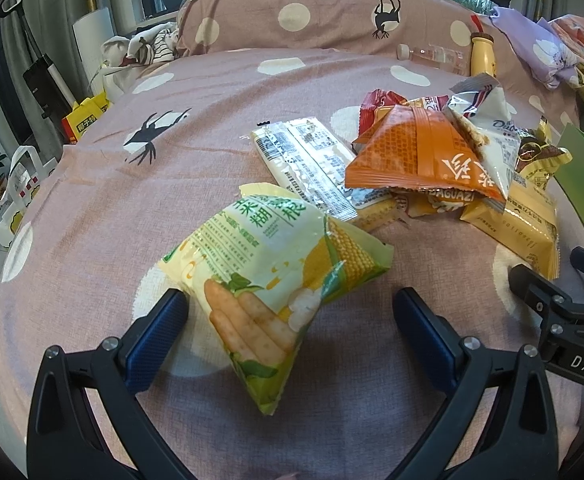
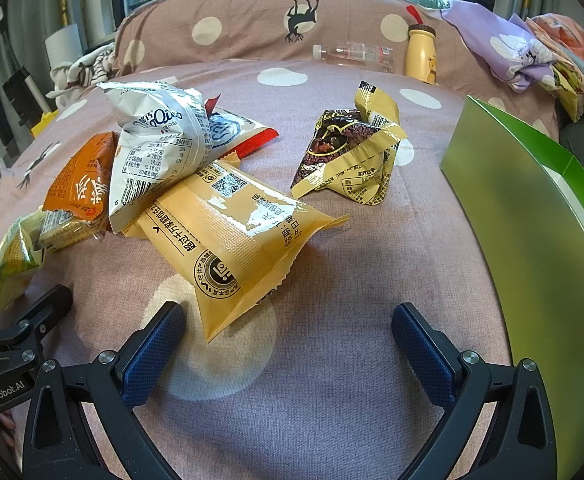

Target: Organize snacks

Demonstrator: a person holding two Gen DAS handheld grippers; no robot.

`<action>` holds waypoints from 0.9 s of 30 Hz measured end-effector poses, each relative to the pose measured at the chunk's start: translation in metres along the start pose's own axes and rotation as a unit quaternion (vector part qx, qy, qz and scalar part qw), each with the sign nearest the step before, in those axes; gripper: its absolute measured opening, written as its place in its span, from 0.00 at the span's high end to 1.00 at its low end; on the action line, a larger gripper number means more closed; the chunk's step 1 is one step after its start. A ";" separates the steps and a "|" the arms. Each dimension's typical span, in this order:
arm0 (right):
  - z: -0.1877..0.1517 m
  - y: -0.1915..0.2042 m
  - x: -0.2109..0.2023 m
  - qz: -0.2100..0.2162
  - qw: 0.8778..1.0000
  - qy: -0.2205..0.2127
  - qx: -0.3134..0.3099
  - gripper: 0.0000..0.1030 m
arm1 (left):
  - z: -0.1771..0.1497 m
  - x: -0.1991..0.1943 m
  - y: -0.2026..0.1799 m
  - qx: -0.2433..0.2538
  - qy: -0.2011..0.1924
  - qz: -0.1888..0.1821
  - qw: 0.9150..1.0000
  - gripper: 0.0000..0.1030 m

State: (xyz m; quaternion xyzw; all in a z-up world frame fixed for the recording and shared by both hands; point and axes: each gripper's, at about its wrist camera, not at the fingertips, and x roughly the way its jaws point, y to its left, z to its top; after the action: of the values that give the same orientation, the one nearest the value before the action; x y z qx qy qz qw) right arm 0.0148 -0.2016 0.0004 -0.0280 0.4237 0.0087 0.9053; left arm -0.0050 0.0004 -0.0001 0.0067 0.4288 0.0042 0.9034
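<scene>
Only the left wrist view shows the green corn-stick packet [image 1: 268, 276] between the spread left gripper [image 1: 292, 320], while the right view shows the spread right gripper [image 2: 288, 332] near the yellow packet [image 2: 236, 236] and, at right, a green box [image 2: 532, 216].

My left gripper [image 1: 292, 320] has two black plastic arms shaped like broad wishbones, each with a triangular cut-out near the base. Round silver screws sit at the joints, two on each side. My fingers [image 1: 160, 336] end in dark blue pads with a fine knurled grid. My right gripper [image 2: 292, 332] is built the same: black arms, silver screws, blue textured pads [image 2: 420, 352]. Seen from the left camera, its black body carries white letters "DAS" and small silver bolts. Seen from the right camera, the left one's black body reads "GenRobot.AI" in white.
</scene>
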 end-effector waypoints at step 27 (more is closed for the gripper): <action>0.000 0.000 0.000 0.000 1.000 0.000 0.000 0.01 | 0.000 -0.001 0.000 -0.001 0.004 -0.001 1.000 0.00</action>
State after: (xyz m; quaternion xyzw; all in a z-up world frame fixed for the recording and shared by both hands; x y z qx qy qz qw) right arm 0.0148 -0.2016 0.0002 -0.0279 0.4235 0.0088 0.9054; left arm -0.0059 0.0004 0.0006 0.0053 0.4327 0.0035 0.9015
